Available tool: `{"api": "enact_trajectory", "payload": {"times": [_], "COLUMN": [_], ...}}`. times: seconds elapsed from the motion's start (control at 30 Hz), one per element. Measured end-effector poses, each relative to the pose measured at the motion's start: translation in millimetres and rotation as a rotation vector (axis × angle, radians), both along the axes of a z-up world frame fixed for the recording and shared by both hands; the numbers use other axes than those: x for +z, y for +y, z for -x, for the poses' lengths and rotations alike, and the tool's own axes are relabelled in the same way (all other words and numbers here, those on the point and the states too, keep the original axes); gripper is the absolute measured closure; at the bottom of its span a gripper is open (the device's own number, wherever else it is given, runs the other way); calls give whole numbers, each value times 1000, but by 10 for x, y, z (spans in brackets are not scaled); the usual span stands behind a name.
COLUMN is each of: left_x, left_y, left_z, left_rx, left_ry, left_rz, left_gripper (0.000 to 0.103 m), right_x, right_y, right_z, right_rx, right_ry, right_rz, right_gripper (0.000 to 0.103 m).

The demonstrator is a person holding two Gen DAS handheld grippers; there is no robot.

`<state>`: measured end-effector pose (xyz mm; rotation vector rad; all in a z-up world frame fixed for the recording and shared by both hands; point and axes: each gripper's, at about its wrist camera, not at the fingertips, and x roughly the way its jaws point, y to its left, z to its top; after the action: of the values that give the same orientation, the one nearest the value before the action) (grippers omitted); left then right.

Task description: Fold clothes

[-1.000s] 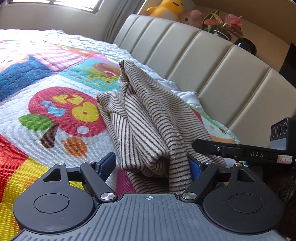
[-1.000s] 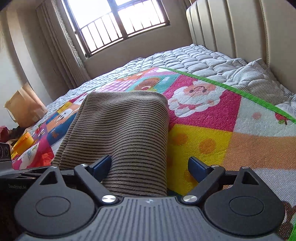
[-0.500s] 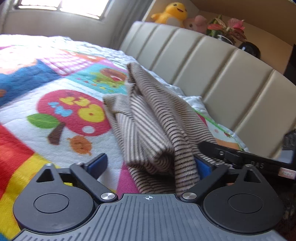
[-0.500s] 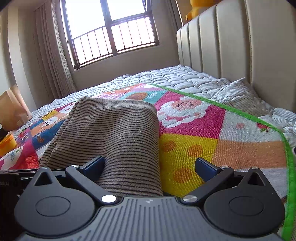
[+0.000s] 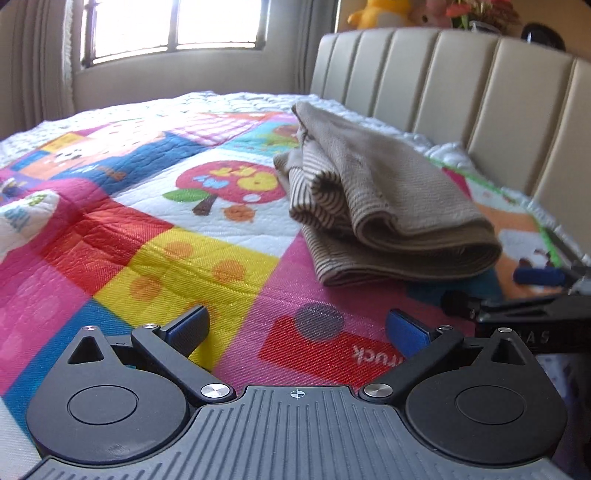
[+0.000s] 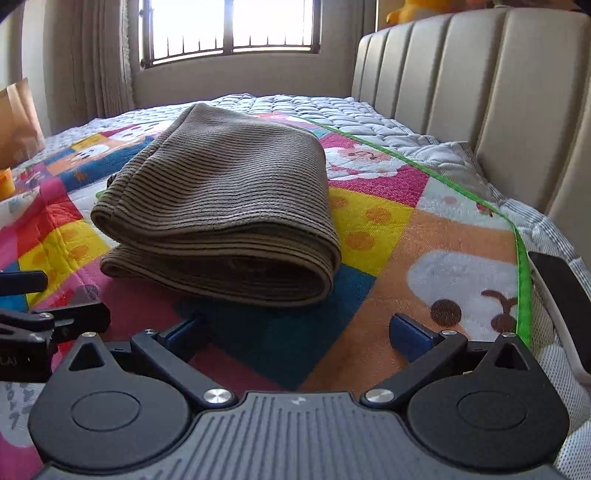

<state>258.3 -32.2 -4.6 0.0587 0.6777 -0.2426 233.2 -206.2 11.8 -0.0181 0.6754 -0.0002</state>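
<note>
A brown striped garment (image 5: 384, 206) lies folded in a thick stack on the colourful quilt (image 5: 155, 236); it also shows in the right wrist view (image 6: 229, 206). My left gripper (image 5: 297, 328) is open and empty, a short way in front of the garment's near edge. My right gripper (image 6: 297, 330) is open and empty, just short of the folded edge. Neither gripper touches the cloth. The right gripper's blue finger (image 5: 539, 275) shows at the right of the left wrist view, and part of the left gripper (image 6: 44, 325) shows at the left of the right wrist view.
A beige padded headboard (image 6: 498, 92) runs along the right. A window (image 5: 177, 26) and curtains are at the far end. A dark flat object (image 6: 561, 295) lies at the bed's right edge. A brown paper bag (image 6: 18, 122) stands far left.
Both grippers have let go of the striped garment and pulled back from it. The garment now lies flat and folded on the quilt instead of being held up.
</note>
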Motion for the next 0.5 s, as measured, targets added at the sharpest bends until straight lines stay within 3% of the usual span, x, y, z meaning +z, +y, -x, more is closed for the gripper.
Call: {"api": "enact_trajectory", "payload": {"times": [0.1, 0.33, 0.5], "left_x": [-13, -13, -15], "left_y": [-108, -46, -77], "left_z": [34, 5, 3], "left_rx": [1, 1, 1], "left_ry": [-15, -1, -3], "left_rz": [-78, -36, -54], "left_gripper": [0, 0, 0], "right_x": [-3, -13, -8], "right_y": [-12, -13, -18], "right_z": [30, 28, 24], "right_rx": [0, -1, -1], "right_ry": [-10, -9, -8], "right_rz": [-13, -13, -13], "right_gripper": [0, 0, 0]}}
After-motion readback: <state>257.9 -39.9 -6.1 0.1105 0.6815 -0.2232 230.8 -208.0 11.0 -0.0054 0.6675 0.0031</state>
